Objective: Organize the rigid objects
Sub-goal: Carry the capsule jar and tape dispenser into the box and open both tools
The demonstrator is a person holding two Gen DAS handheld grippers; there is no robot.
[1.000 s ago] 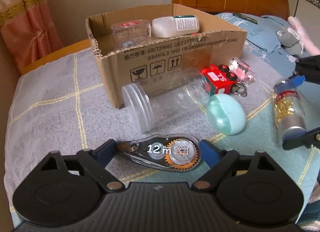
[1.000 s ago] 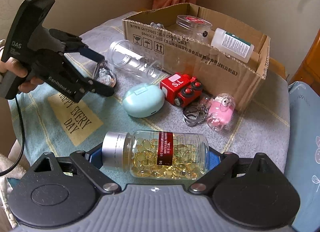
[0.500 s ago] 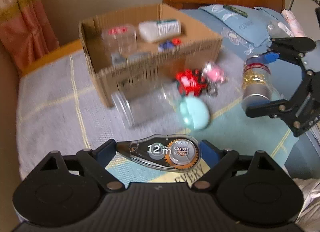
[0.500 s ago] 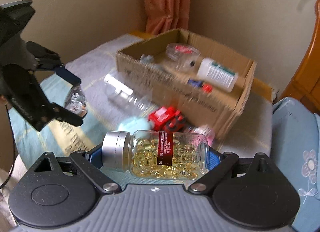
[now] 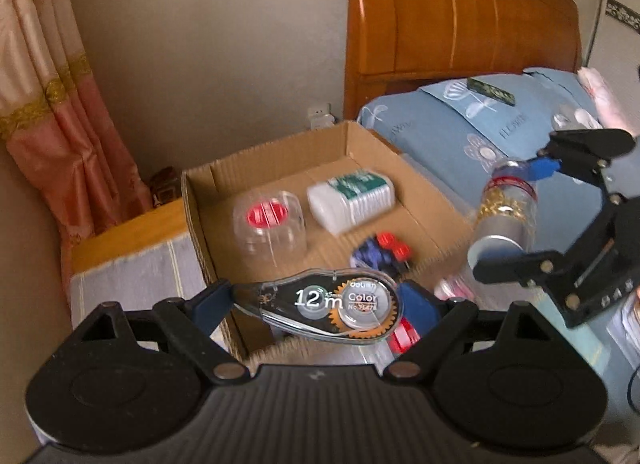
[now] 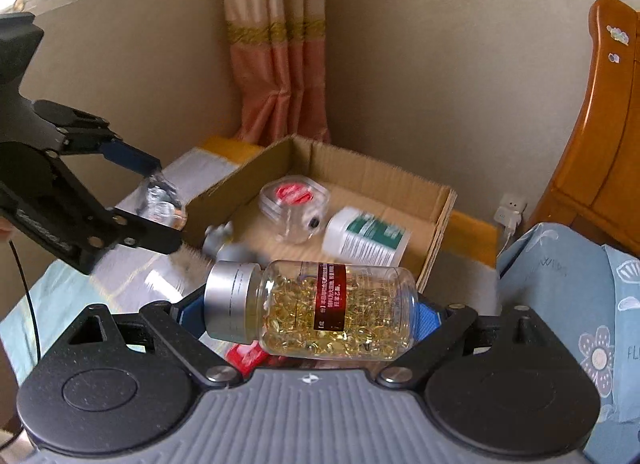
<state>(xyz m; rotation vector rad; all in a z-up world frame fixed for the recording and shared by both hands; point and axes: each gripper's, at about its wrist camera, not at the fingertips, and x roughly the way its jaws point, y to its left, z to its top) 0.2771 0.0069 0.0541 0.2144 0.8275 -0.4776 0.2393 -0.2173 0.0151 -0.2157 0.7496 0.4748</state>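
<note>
Left gripper (image 5: 316, 306) clamped on a clear correction tape dispenser (image 5: 324, 306), gripped end to end between the blue pads, jaws fairly wide around it; held up in the air above the near edge of the cardboard box (image 5: 280, 159). Right gripper (image 6: 308, 310) closed on a clear pill bottle (image 6: 316, 310) full of golden capsules, silver cap toward 9 o'clock, jaws spread wide along its length; also lifted clear of the table. In the left wrist view, same bottle at 3 o'clock, just past the box's right wall. Inside the box: a round clear container with a red label (image 5: 270, 219) at 11 o'clock, a white bottle with a green label (image 5: 352, 199) lying at 1 o'clock beside it, a small blue and red toy (image 5: 384, 252) nearer, blurred. Pink curtain (image 5: 60, 123) at 9 o'clock, wooden headboard (image 5: 460, 11) at 1 o'clock, blue bedding (image 5: 480, 131) below it.
</note>
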